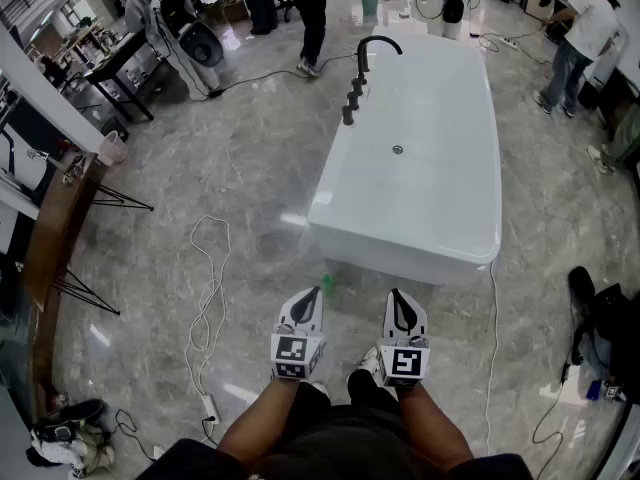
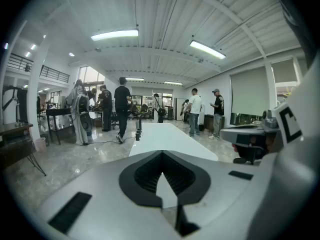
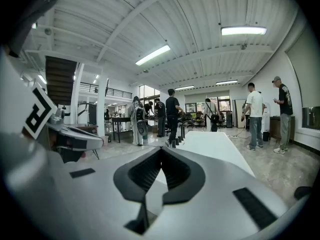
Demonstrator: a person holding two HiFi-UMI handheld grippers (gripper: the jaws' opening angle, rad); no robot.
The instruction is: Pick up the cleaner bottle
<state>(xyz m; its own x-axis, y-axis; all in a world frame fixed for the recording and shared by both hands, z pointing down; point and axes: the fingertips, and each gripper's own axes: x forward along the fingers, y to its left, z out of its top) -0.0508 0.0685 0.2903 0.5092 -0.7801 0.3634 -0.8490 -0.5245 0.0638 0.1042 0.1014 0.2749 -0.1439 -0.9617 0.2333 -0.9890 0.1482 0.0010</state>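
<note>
A small green bottle stands on the marble floor at the near left corner of the white bathtub. It is too small to make out in detail and does not show in either gripper view. My left gripper is held low in front of me, shut with nothing in it, its tip just short of the bottle. My right gripper is beside it, also shut and empty, pointing at the tub's near end. In the left gripper view the left gripper has its jaws together. The right gripper looks the same in its own view.
A black faucet rises at the tub's far left rim. White cables and a power strip lie on the floor to my left. A wooden table stands far left, a dark bag right. Several people stand at the back.
</note>
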